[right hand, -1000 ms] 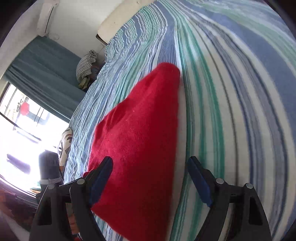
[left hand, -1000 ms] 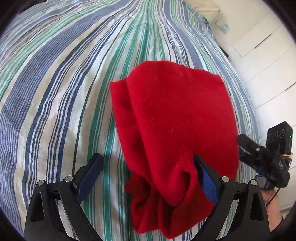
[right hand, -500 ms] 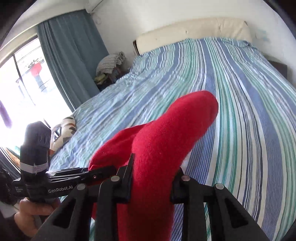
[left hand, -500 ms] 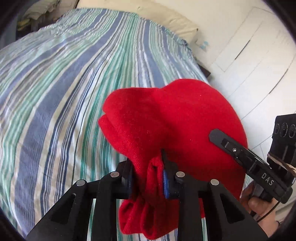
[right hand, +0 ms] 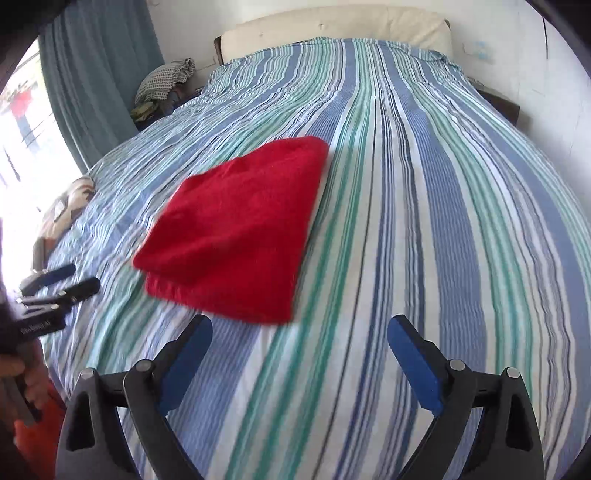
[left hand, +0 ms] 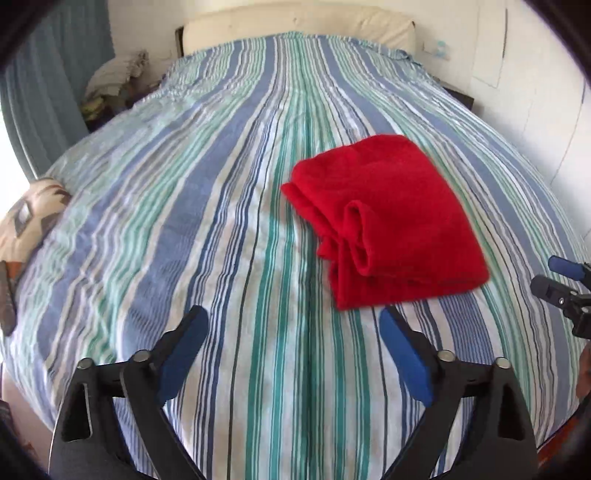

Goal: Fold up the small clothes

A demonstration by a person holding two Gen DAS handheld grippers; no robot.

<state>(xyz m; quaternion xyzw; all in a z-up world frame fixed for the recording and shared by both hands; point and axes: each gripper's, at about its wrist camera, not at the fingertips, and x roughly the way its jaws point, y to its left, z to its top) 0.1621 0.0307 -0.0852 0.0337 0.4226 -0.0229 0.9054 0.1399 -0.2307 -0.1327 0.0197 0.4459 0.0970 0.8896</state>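
A folded red garment (left hand: pixel 388 221) lies flat on the striped bed (left hand: pixel 221 203), with a rolled fold on its near left side. It also shows in the right wrist view (right hand: pixel 240 229) as a neat folded stack. My left gripper (left hand: pixel 295 343) is open and empty, pulled back near the bed's front, with the garment ahead and to its right. My right gripper (right hand: pixel 301 350) is open and empty, with the garment ahead and to its left. The right gripper shows at the right edge of the left wrist view (left hand: pixel 565 288), and the left gripper at the left edge of the right wrist view (right hand: pixel 55 288).
A cream headboard (left hand: pixel 295 22) stands at the bed's far end. A patterned cushion (left hand: pixel 29 218) lies at the left edge. A blue curtain (right hand: pixel 96 74) and a pile of clothes (right hand: pixel 162 81) are at the far left. White cupboards (left hand: pixel 535 92) line the right.
Both grippers were shut on the red garment half a second ago. They have let it go, opened, and pulled back. The garment now lies folded on the bed.
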